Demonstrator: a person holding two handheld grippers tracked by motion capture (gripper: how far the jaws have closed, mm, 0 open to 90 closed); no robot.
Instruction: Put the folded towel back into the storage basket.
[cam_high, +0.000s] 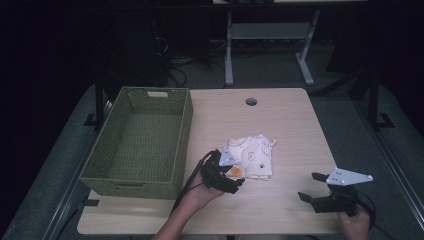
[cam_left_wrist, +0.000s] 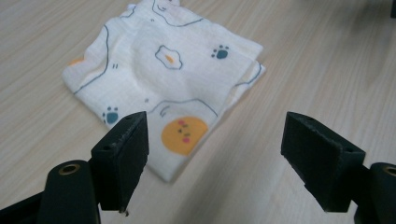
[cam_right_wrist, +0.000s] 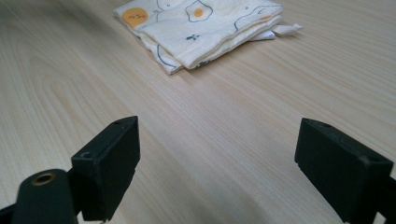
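Left gripper (cam_left_wrist: 215, 154) wide open, just above folded cloth (cam_left_wrist: 163, 70) corner

Table (cam_high: 290, 120): rectangular top in pale wood-grain laminate, rounded corners, with a round cable hole (cam_high: 251, 102) near the far edge at about 12 o'clock from the centre.

Lying directly on it:
- Woven green basket (cam_high: 181, 145), rectangular, with handle slots in its short walls; occupies the 9 o'clock side, its left wall at the table's edge.
- Folded cream cloth (cam_high: 255, 152), printed with fried eggs, paw prints and an orange smiling face; lies flat near the centre, at 3 o'clock from the basket and apart from it.
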